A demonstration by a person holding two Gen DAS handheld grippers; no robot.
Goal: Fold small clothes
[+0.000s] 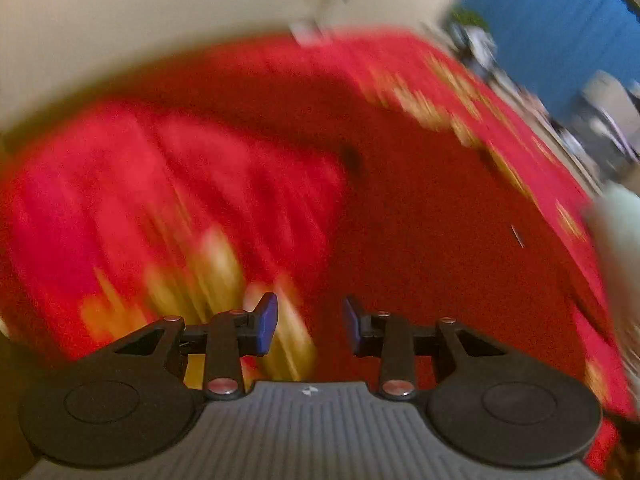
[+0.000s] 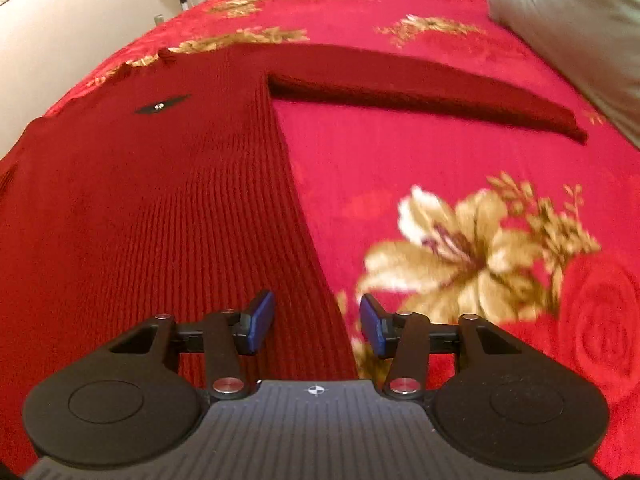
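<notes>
While left view smears, left claw reads partly open, nothing between pads, above dark red sweater and floral bedspread. Sweater lies flat on bed, one sleeve stretched out rightward. Right claw wide, empty, straddling sweater's side edge near hem. Judgement: pinch both knit layers at edge, avoid catching bedspread, lift low, carry fold toward centre, sleeve in first. Hidden: sweater's left half and other sleeve cut off; contact with cloth unclear; pale pillow partly out of frame.
</notes>
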